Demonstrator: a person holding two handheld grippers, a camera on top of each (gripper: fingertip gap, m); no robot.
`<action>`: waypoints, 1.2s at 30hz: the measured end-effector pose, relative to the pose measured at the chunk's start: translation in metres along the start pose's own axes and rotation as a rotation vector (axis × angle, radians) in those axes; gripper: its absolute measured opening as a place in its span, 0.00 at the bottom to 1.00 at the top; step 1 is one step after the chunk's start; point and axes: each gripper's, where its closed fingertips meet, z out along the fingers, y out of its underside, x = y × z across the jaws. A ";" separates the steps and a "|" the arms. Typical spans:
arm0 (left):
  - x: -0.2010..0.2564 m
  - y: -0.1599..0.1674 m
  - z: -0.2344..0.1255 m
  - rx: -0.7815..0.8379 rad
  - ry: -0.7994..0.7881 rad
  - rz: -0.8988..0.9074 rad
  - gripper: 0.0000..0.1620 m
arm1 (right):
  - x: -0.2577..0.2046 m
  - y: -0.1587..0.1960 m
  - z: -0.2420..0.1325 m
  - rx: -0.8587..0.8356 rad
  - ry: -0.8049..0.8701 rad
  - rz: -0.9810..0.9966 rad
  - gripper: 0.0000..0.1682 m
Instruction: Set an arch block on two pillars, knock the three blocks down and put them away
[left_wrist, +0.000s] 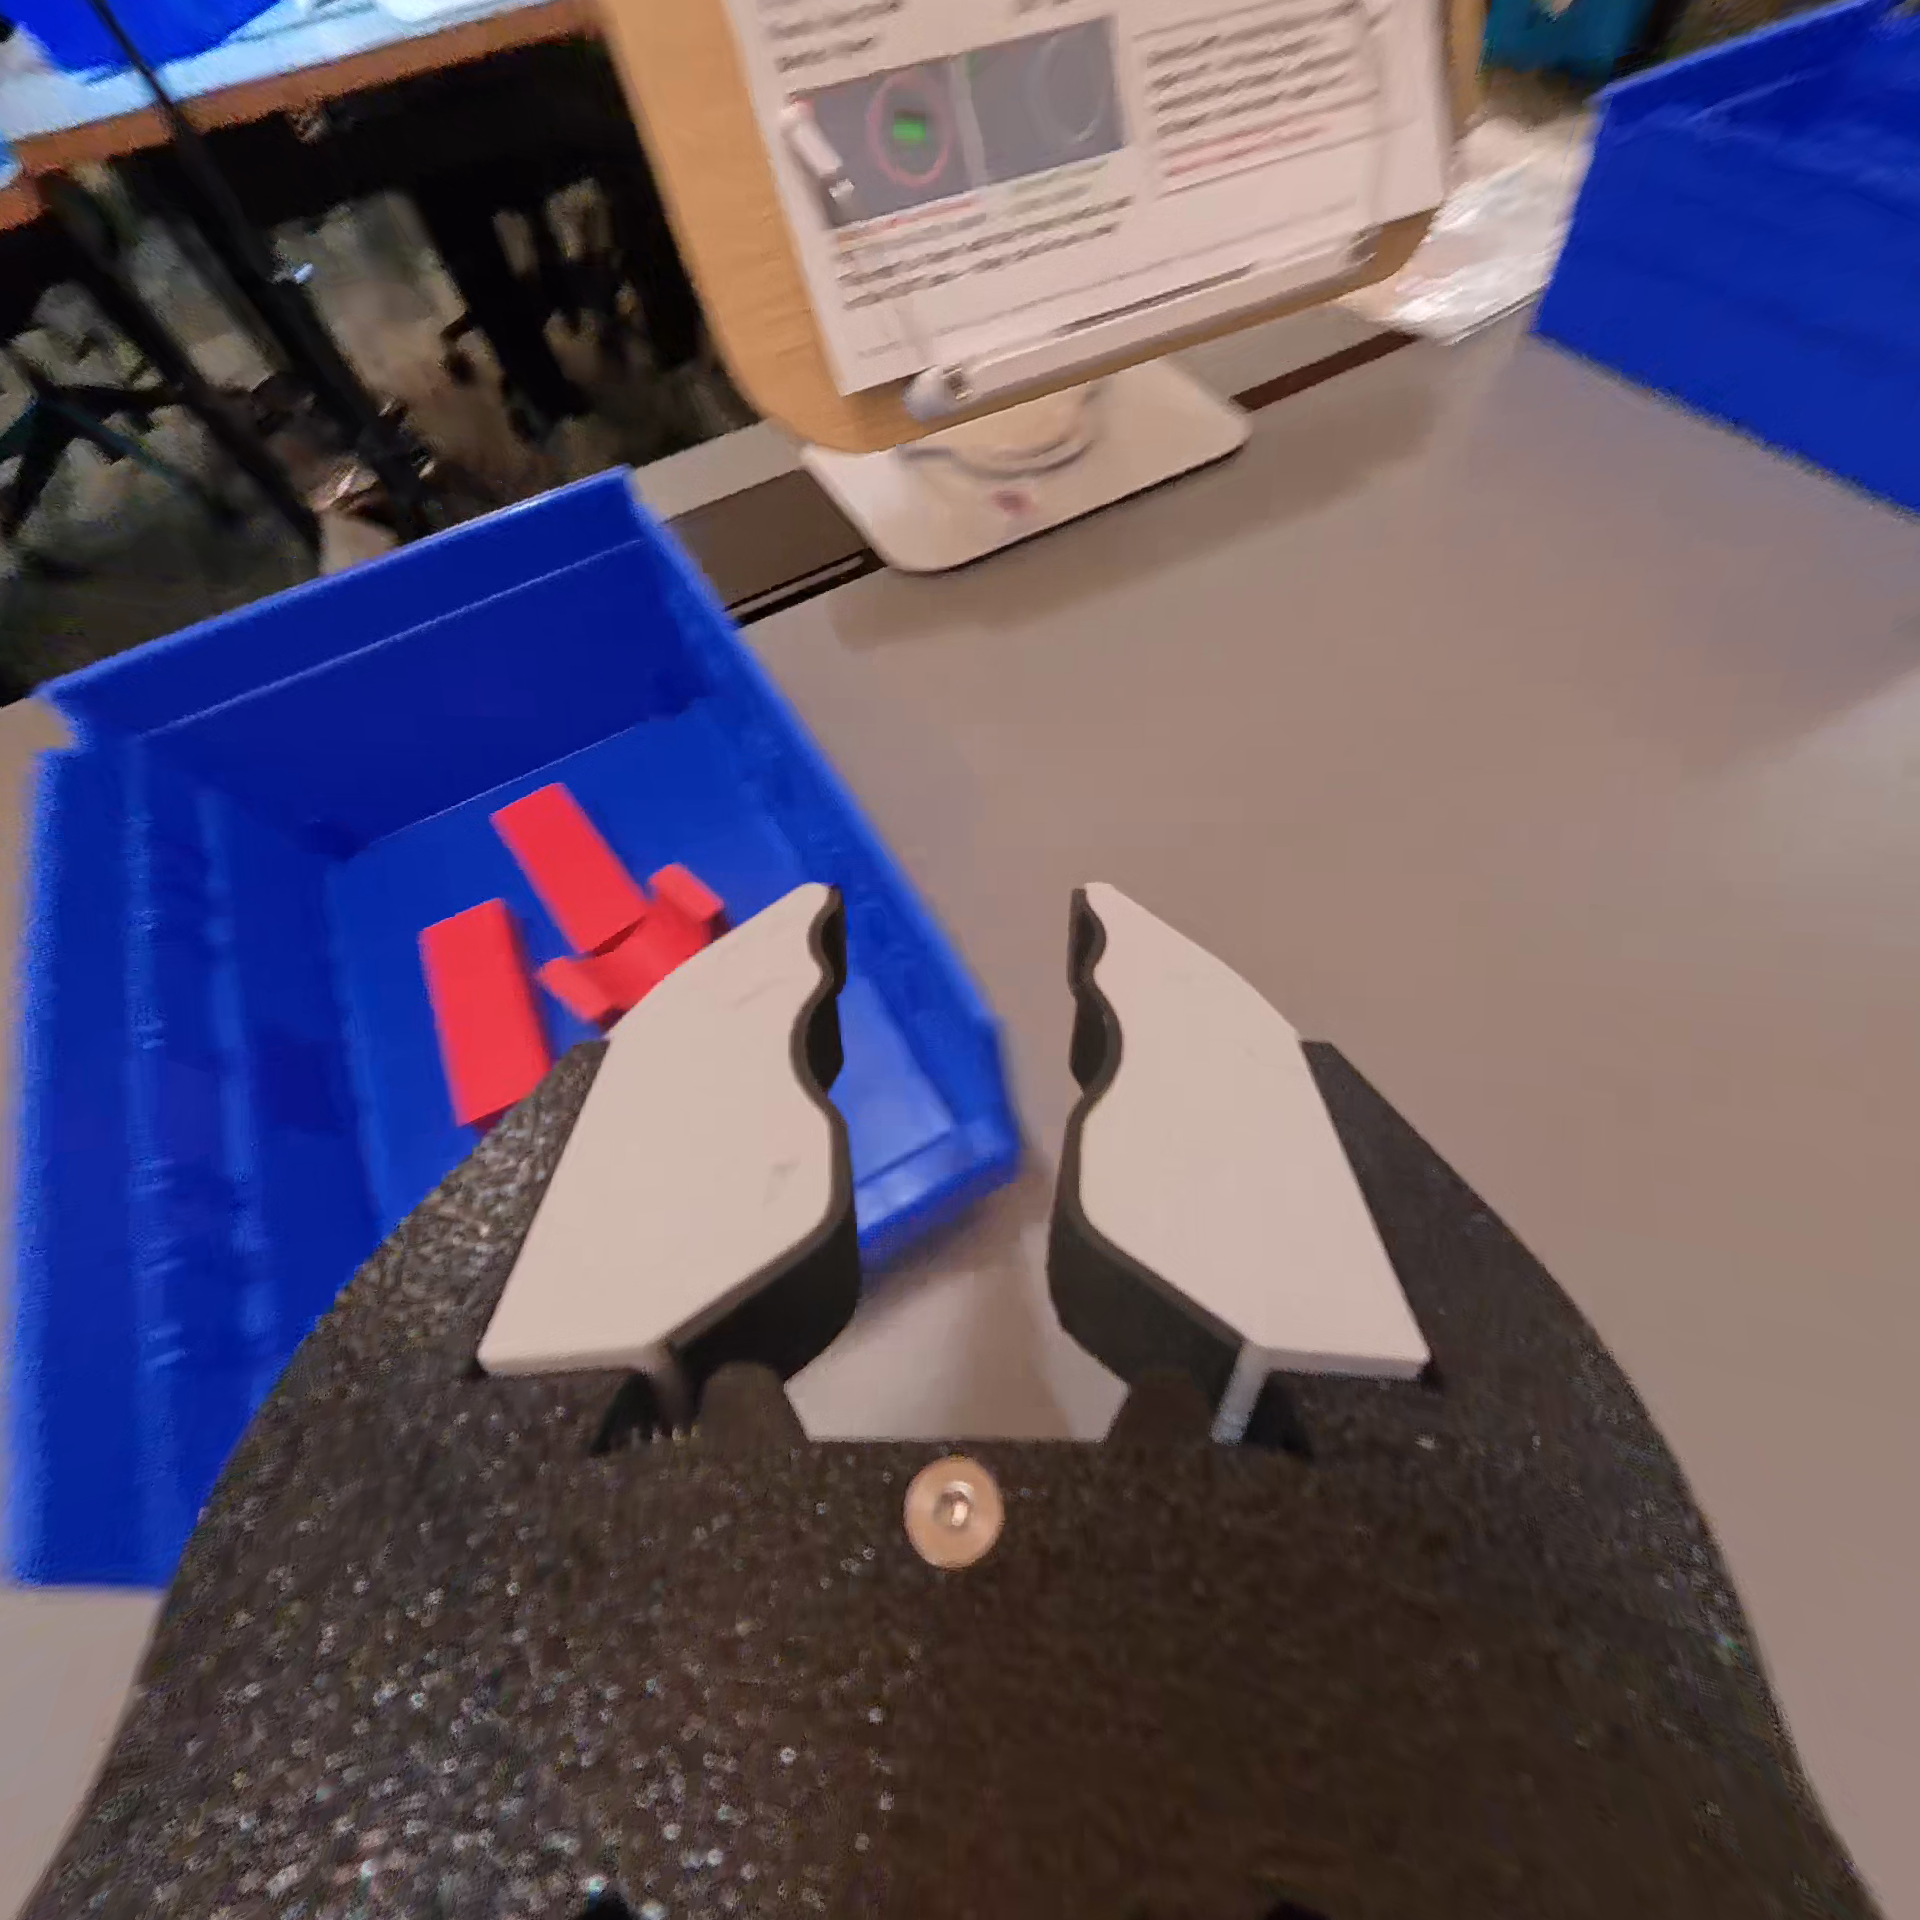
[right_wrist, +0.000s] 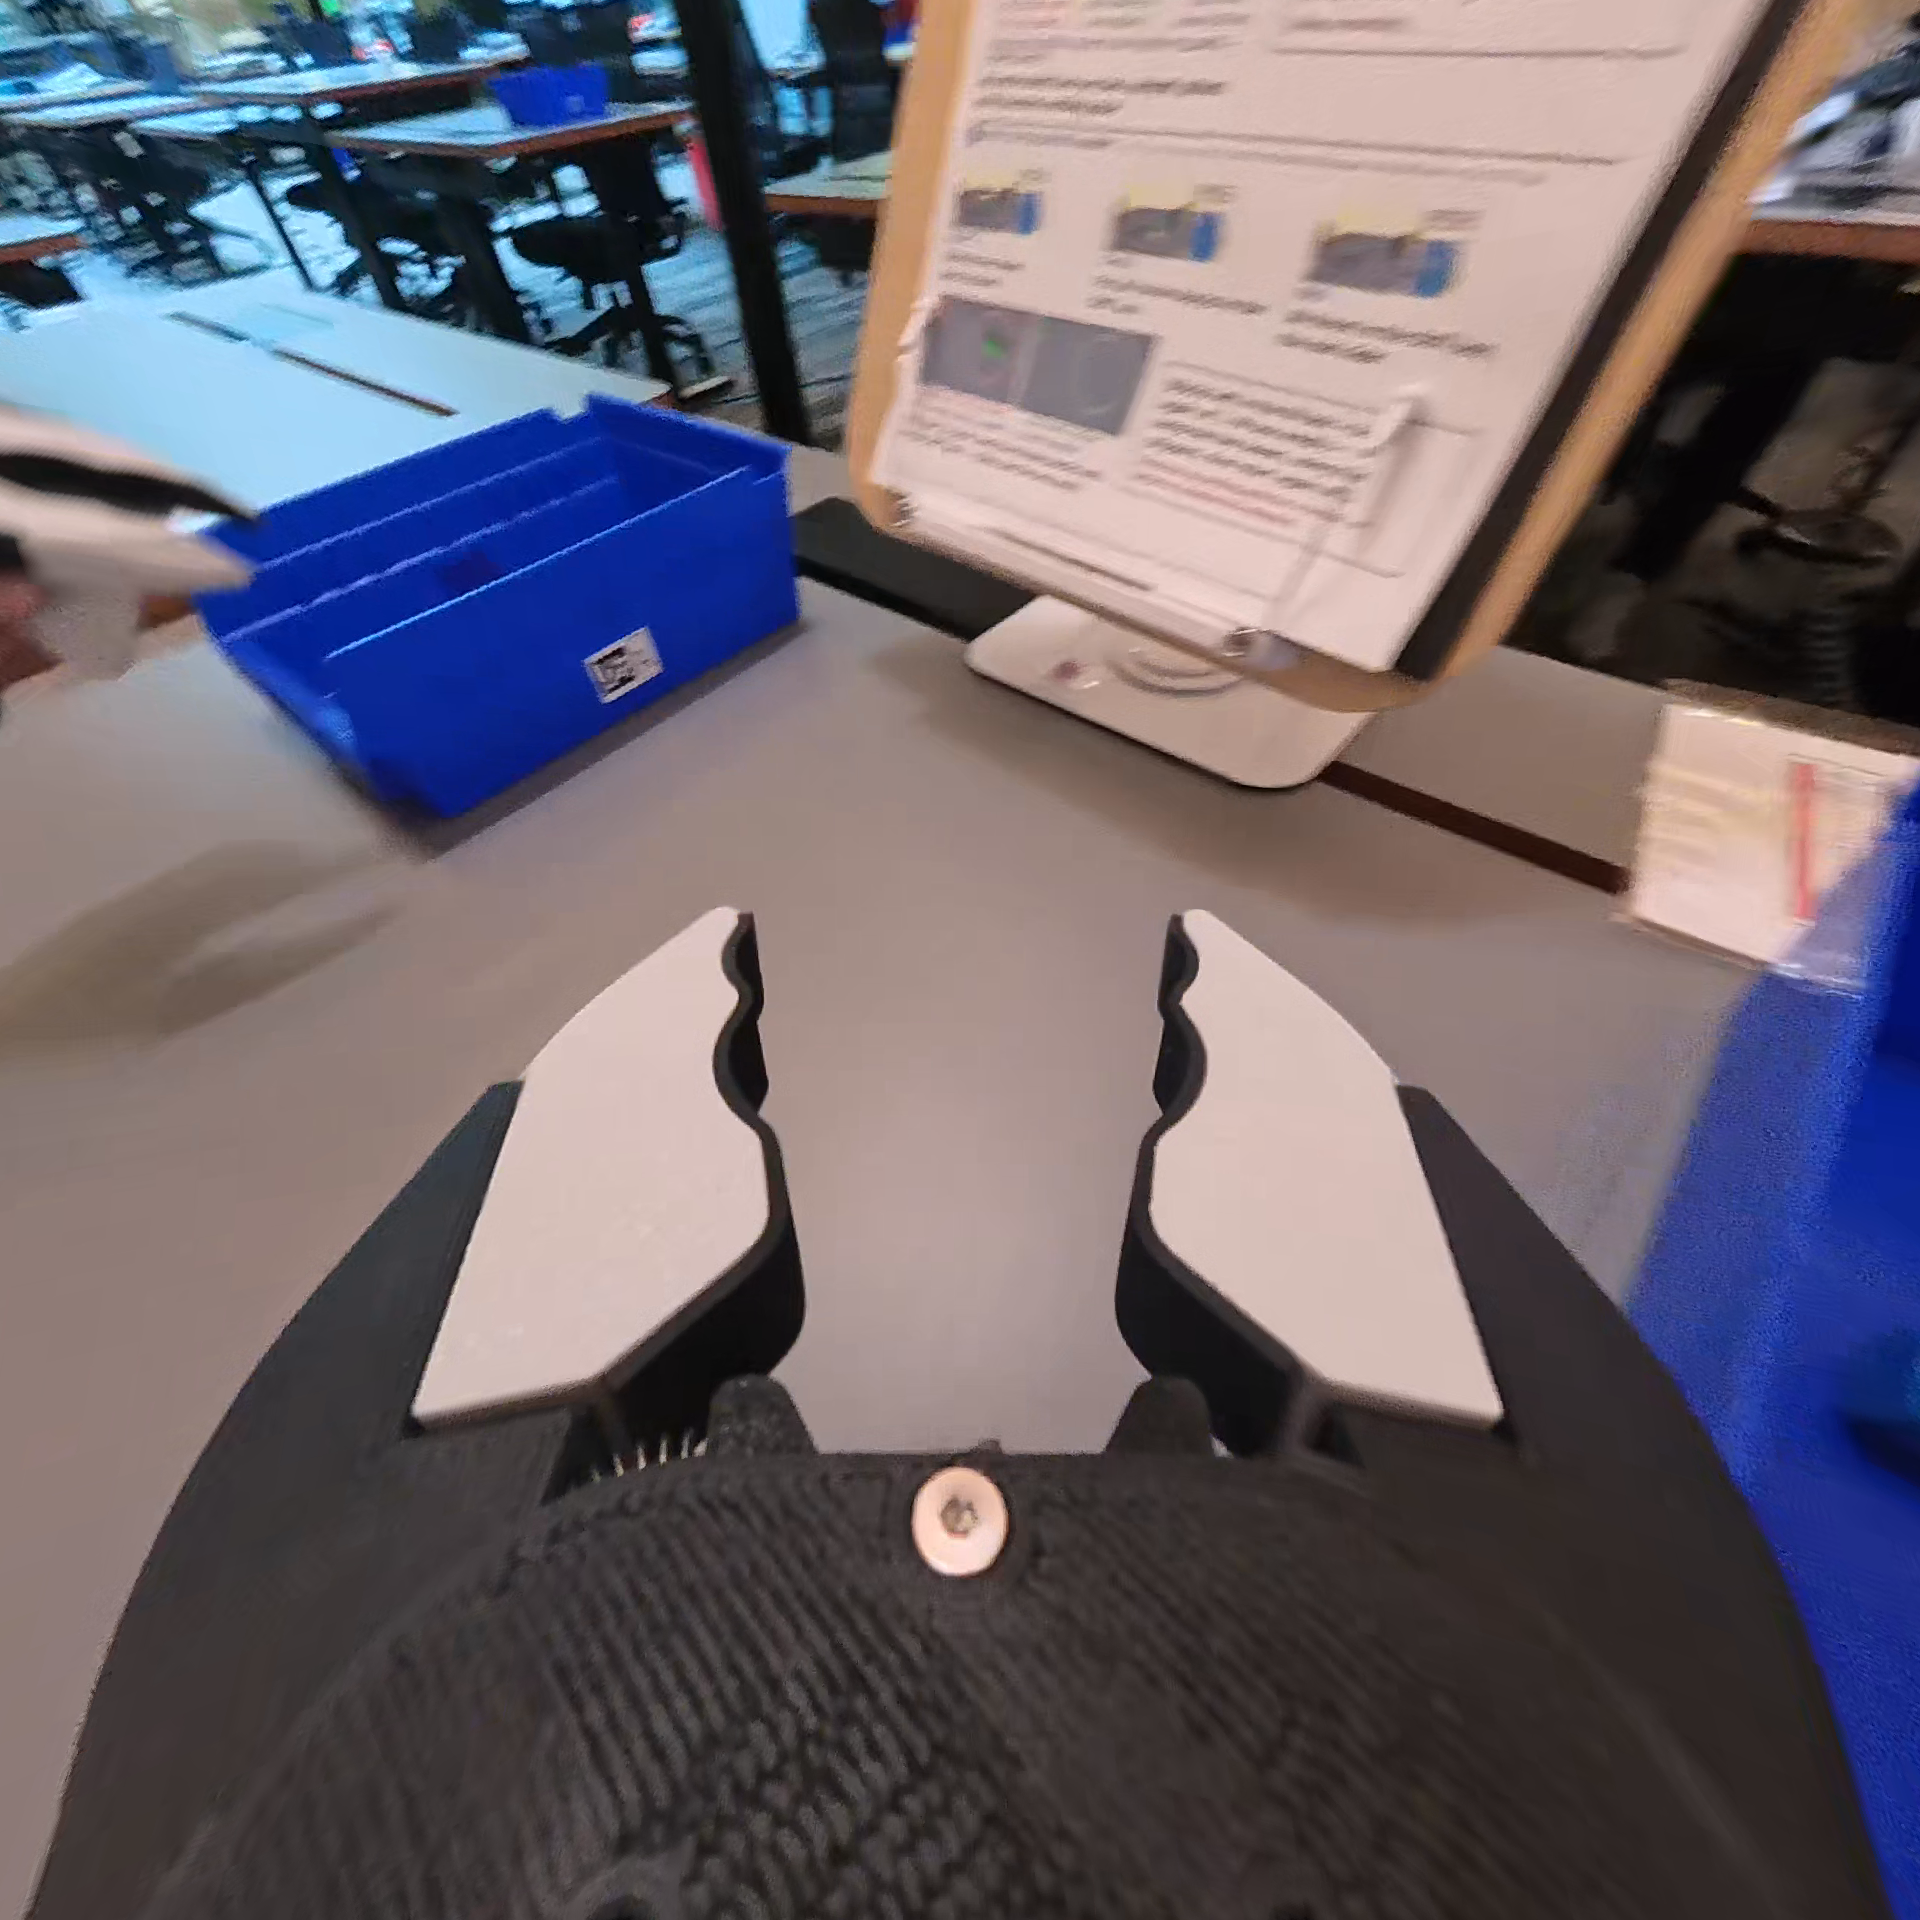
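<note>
My left gripper (left_wrist: 956, 914) is open and empty, held above the grey table (left_wrist: 1455, 831) at the right rim of a blue bin (left_wrist: 208, 1039). Three red flat pieces (left_wrist: 566, 862) lie in that bin, just left of my left finger (left_wrist: 707, 1122). My right gripper (right_wrist: 961, 935) is open and empty over bare grey table (right_wrist: 935, 831). The same blue bin (right_wrist: 520, 623) shows in the right wrist view at the far left, with the left gripper (right_wrist: 114, 530) blurred beside it.
A clipboard with printed sheets (left_wrist: 1039, 187) stands on a white base (left_wrist: 1039, 468) at the back middle; it also shows in the right wrist view (right_wrist: 1247, 312). A second blue bin (left_wrist: 1766, 260) stands at the right (right_wrist: 1787, 1247). A clear bag with papers (right_wrist: 1756, 831) lies behind it. Left tips to right tips: about 35 centimeters.
</note>
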 end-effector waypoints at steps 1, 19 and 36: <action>-0.016 -0.001 0.000 -0.043 -0.033 0.006 0.25 | -0.015 0.006 0.005 -0.019 -0.031 -0.013 0.44; -0.139 0.021 0.063 -0.424 -0.137 -0.259 0.26 | -0.093 0.050 0.064 -0.112 -0.120 -0.056 0.44; -0.194 0.066 0.105 -0.751 -0.321 -0.145 0.26 | -0.145 0.030 0.105 -0.144 -0.165 -0.163 0.44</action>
